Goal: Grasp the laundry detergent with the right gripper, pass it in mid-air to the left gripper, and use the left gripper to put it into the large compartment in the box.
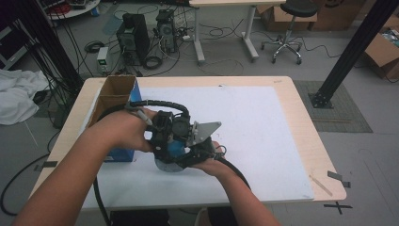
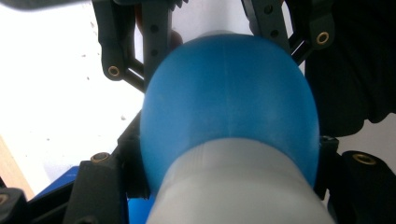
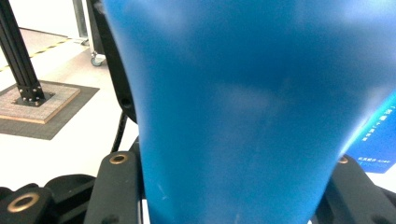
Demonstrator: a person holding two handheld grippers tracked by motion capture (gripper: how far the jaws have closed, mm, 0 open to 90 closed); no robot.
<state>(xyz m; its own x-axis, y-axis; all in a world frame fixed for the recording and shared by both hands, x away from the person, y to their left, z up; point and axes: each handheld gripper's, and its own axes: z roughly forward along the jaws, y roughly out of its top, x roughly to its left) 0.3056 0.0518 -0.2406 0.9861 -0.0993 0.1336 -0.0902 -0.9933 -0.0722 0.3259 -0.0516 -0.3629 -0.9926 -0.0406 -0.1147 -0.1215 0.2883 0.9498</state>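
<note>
Both grippers meet near the left of the white-covered worktop (image 1: 263, 132), beside an open cardboard box (image 1: 115, 94). The left gripper (image 2: 224, 154) and right gripper (image 3: 233, 172) each have their jaws closed against a rounded blue-and-grey plastic object (image 2: 229, 107) held between them.

White characters on blue box (image 3: 379, 135) (too blurred).

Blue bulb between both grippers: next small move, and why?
Probably ease the right gripper open first. The blue bulb sits clamped between the left gripper's jaws, and the right gripper's jaws flank it too, mid-air above the white sheet; one grip looks enough.
</note>
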